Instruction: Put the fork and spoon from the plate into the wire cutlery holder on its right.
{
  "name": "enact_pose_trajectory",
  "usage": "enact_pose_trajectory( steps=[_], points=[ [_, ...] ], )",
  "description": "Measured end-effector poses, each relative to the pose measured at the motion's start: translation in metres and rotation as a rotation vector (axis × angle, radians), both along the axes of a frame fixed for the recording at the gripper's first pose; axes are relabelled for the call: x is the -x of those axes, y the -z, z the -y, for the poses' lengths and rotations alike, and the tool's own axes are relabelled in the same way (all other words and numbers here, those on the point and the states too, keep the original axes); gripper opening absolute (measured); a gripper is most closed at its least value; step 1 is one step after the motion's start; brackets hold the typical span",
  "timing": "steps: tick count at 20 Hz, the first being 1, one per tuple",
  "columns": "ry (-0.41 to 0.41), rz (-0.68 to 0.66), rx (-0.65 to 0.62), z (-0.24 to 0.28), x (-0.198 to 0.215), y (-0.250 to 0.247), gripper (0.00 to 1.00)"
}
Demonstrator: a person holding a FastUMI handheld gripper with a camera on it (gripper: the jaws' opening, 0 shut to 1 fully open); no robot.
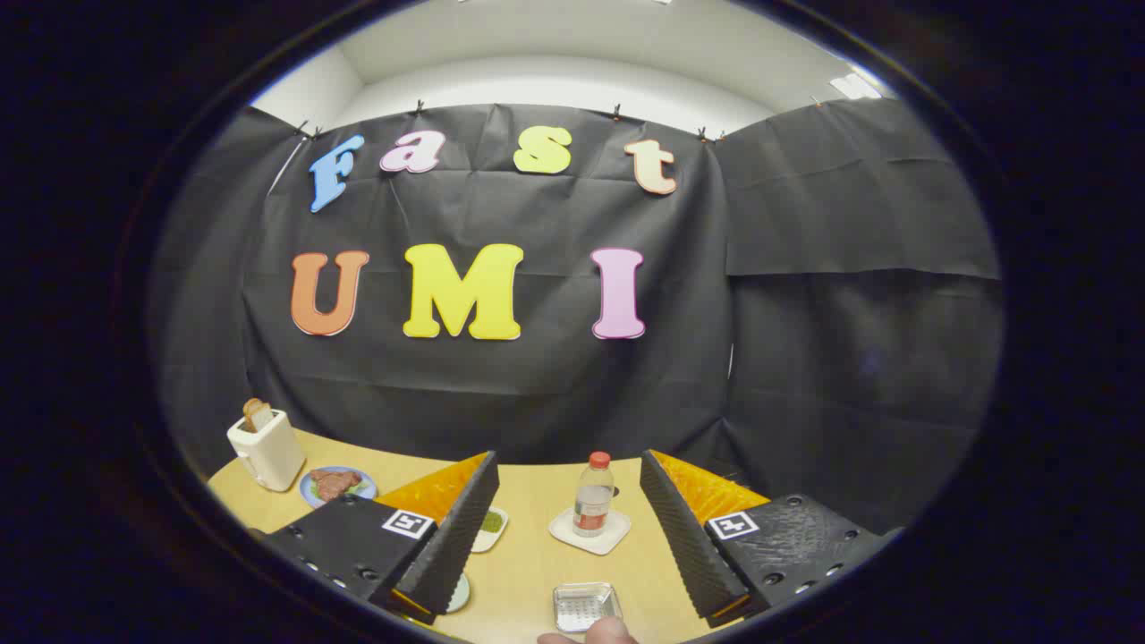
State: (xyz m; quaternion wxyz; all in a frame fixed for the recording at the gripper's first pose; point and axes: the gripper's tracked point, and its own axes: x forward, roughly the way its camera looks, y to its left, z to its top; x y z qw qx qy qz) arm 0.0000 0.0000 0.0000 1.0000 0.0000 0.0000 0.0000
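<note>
At the far left of the wooden table [537,572] stands a cream toaster [267,450] with a slice of toast [258,414] poking out of its slot. Just right of it lies a blue plate [315,495] carrying what looks like meat and a bit of green – no fork or spoon can be made out on it, and part of the plate is hidden behind the left finger. Next comes the gripper [569,535], its two ribbed black fingers [452,537] spread wide apart with nothing between them but bare tabletop. Peeking from behind the left finger is a small white dish [492,528] with something green in it, and nearer, a sliver of a pale round rim [460,594] (too little shows to name it). Beyond the fingers, between them, a clear bottle [593,495] with a red cap stands upright on a white square coaster [589,534]. Nearer, a small perforated metal tray [585,606] sits on the table, and a fingertip [601,633] – a person's – touches its near edge. The wire cutlery holder cannot be picked out.
</note>
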Motion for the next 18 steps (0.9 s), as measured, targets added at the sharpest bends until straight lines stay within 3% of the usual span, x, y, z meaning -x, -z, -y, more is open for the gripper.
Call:
enact_pose_trajectory(
  steps=[14,18],
  points=[
    [0.004,-0.079,0.003,0.016,0.018,0.019,0.95],
    [-0.048,-0.159,0.012,0.003,0.022,0.035,0.95]
  ],
)
